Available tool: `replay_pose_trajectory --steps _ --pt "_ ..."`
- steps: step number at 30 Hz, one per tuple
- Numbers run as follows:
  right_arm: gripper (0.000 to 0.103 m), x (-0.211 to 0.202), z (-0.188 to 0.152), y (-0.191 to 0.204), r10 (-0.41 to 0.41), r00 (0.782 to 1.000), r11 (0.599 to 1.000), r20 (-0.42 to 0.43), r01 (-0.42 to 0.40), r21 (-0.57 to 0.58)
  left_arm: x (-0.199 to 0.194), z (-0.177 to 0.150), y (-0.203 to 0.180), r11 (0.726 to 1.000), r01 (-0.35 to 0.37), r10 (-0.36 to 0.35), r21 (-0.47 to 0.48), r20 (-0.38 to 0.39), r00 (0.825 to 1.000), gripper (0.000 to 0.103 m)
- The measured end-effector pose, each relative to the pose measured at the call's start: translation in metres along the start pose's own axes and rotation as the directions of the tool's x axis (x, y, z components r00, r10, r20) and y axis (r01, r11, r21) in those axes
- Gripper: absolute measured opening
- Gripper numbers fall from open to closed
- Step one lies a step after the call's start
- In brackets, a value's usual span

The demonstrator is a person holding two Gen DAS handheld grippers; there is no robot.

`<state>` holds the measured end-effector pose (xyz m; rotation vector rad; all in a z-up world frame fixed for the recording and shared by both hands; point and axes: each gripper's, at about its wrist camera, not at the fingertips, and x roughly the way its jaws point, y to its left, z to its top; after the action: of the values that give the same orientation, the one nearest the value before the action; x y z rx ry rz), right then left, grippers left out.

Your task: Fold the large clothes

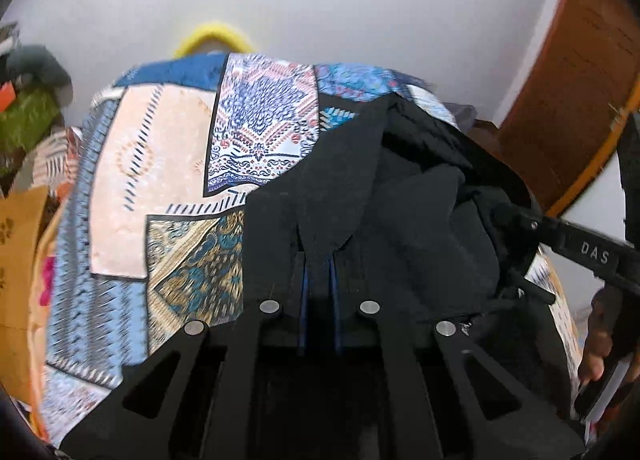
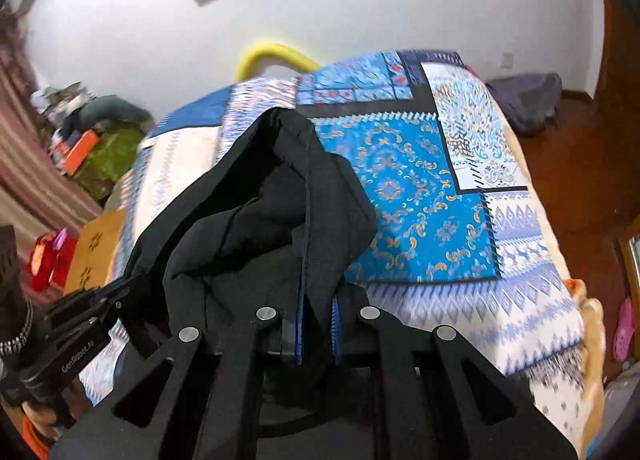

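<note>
A black garment (image 1: 404, 196) hangs bunched between my two grippers above a bed with a blue and peach patchwork cover (image 1: 160, 164). My left gripper (image 1: 319, 260) is shut on a pointed edge of the black cloth. My right gripper (image 2: 318, 300) is shut on another edge with a seam, and the garment (image 2: 260, 212) drapes to its left. The right gripper's body also shows at the right of the left wrist view (image 1: 576, 244), and the left gripper at the lower left of the right wrist view (image 2: 80, 320).
A yellow curved tube (image 2: 272, 54) rises behind the bed against a white wall. A cardboard box (image 2: 96, 248) and cluttered items (image 2: 92, 148) stand left of the bed. A wooden door (image 1: 568, 100) and dark wooden floor (image 2: 580, 148) lie to the right.
</note>
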<state>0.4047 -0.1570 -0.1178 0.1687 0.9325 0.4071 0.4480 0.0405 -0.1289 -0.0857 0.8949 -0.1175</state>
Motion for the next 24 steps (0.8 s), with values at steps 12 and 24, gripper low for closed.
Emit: replay_pose_trajectory --steps 12,24 --pt "0.009 -0.059 -0.095 0.027 0.025 1.000 0.994 0.013 -0.024 -0.107 -0.073 -0.099 -0.019 0.999 0.021 -0.020 0.035 -0.021 1.000 0.008" --pt "0.016 -0.080 -0.154 0.027 -0.015 0.997 0.978 -0.081 -0.002 -0.206 -0.074 -0.177 0.006 0.999 0.021 -0.027 -0.032 -0.199 0.980 0.012"
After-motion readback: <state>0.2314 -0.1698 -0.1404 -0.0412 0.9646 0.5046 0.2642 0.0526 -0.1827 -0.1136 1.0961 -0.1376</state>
